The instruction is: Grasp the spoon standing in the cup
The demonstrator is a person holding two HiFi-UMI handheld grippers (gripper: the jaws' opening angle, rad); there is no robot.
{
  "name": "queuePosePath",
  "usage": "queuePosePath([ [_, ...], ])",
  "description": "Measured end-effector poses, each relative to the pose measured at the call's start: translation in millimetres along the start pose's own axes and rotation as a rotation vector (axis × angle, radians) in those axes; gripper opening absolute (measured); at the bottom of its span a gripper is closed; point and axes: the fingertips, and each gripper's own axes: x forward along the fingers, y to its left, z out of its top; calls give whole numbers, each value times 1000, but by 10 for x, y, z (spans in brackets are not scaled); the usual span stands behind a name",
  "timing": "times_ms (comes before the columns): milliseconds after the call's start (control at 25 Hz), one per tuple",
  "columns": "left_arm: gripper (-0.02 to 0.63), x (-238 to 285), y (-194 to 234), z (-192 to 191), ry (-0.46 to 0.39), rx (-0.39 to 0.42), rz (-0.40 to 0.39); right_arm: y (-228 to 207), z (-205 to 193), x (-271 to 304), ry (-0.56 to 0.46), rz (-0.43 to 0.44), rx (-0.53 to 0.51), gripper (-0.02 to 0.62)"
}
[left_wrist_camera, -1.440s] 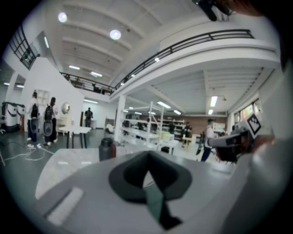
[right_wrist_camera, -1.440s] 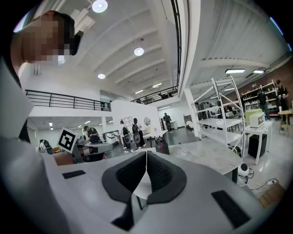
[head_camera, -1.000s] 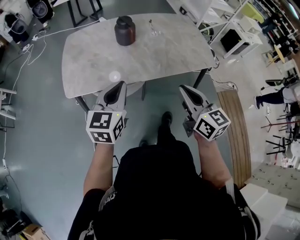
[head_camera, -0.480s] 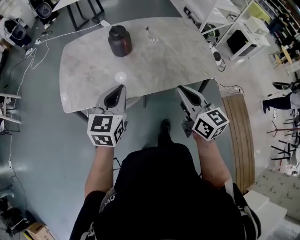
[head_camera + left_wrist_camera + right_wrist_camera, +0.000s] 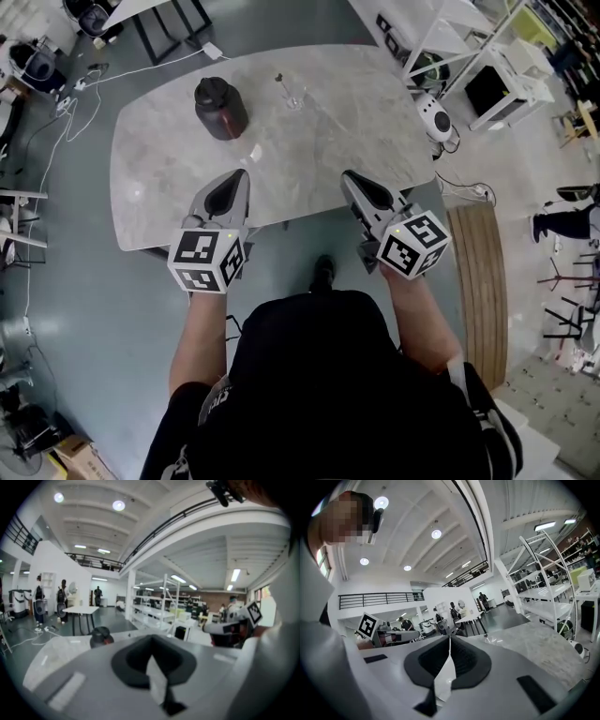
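Note:
A small clear glass cup with a thin spoon upright in it stands toward the far side of the grey marble table. A dark jar with a black lid sits to its left, and shows again in the left gripper view as the dark jar. My left gripper hangs over the table's near edge, jaws shut and empty. My right gripper is level with it, also shut and empty. Both are well short of the cup. The jaws meet in a closed line in each gripper view, left gripper, right gripper.
White shelving racks and a round white device stand right of the table. A curved wooden bench lies at the right. Cables trail over the floor at the left. People stand far off in the hall.
The table has come closer and lower in the head view; both grippers have gone from short of its near edge to over that edge. Both stay shut.

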Motion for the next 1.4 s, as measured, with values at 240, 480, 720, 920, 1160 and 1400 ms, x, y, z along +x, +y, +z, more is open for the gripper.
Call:
queuePosePath([
  [240, 9, 474, -74, 198, -15, -10, 24, -461, 129, 62, 12, 26, 2, 3],
  [480, 8, 738, -26, 189, 1, -34, 18, -623, 133, 230, 34, 40, 14, 3],
  [720, 9, 932, 186, 204, -13, -46, -4, -677, 135, 527, 63, 33, -3, 6],
  [920, 9, 1117, 437, 310, -32, -53, -36, -691, 230, 863, 80, 19, -25, 15],
  [1160, 9, 1370, 679, 352, -28, -74, -76, -688, 286, 1158, 87, 0, -41, 25],
  [1400, 14, 1693, 715, 303, -8, -107, -90, -887, 260, 1276, 108, -6, -26, 26],
])
